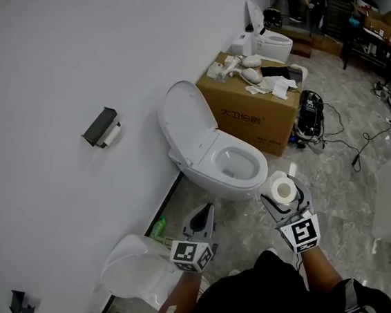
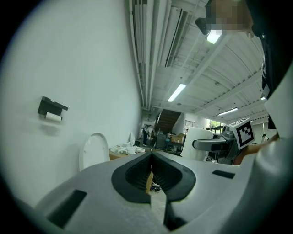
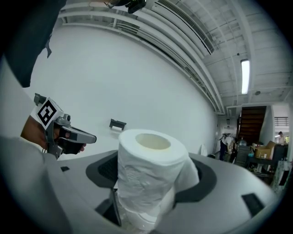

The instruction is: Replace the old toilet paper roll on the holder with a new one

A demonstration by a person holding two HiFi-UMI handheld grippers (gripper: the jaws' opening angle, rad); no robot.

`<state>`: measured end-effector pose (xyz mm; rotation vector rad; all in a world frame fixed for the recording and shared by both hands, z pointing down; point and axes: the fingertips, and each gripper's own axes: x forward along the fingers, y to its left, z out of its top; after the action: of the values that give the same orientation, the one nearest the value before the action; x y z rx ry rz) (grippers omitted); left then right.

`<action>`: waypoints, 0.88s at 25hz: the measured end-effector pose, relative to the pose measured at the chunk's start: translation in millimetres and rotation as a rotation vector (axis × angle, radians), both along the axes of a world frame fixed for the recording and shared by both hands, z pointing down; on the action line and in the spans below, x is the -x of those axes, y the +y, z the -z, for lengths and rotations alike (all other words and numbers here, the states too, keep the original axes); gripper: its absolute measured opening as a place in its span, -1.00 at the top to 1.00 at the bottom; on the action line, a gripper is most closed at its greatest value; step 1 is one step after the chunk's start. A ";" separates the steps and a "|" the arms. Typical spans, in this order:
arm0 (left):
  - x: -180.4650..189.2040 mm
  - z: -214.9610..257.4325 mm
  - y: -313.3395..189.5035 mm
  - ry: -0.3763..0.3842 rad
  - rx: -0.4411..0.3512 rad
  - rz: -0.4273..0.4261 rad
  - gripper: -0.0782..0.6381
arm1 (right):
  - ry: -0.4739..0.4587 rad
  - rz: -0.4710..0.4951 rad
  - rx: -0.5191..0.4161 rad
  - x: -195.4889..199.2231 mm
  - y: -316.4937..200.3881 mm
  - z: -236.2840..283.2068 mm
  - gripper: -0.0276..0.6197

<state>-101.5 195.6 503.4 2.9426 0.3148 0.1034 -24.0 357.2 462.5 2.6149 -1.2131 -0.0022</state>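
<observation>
The right gripper (image 1: pixel 283 193) pinched the new toilet paper roll (image 3: pixel 149 169) just in front of the toilet (image 1: pixel 216 158) bowl. The roll stood upright, its long axis vertical and the core hole facing up. The left gripper (image 1: pixel 203 217), also in front of the toilet but off to its left, had its jaws pressed together on nothing. On the wall left of the toilet hung the black holder (image 1: pixel 98 124) — the old roll (image 1: pixel 113 135) lay sideways under it.

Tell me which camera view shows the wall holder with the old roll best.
The head view: the holder and its old roll are clear there. The left gripper view shows both smaller; the right gripper view shows only a tiny dark shape.
</observation>
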 end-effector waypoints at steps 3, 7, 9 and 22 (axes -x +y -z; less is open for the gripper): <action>-3.2 0.2 -15.1 0.001 -0.005 0.020 0.77 | -0.003 0.025 -0.011 -8.5 -18.3 2.6 -0.10; -9.2 -2.1 -34.1 -0.008 0.003 0.066 0.77 | 0.012 0.075 -0.026 -21.8 -41.6 5.2 -0.10; -12.3 -6.0 -40.5 -0.020 -0.007 0.088 0.77 | 0.023 0.106 -0.039 -30.3 -54.8 6.6 -0.10; -91.7 -6.6 -103.7 -0.061 -0.072 0.234 0.77 | 0.000 0.319 -0.037 -133.5 -163.0 4.1 -0.10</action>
<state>-9.8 91.9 510.0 3.0139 -0.0434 0.1754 109.6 194.2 458.4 2.4209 -1.6303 -0.0847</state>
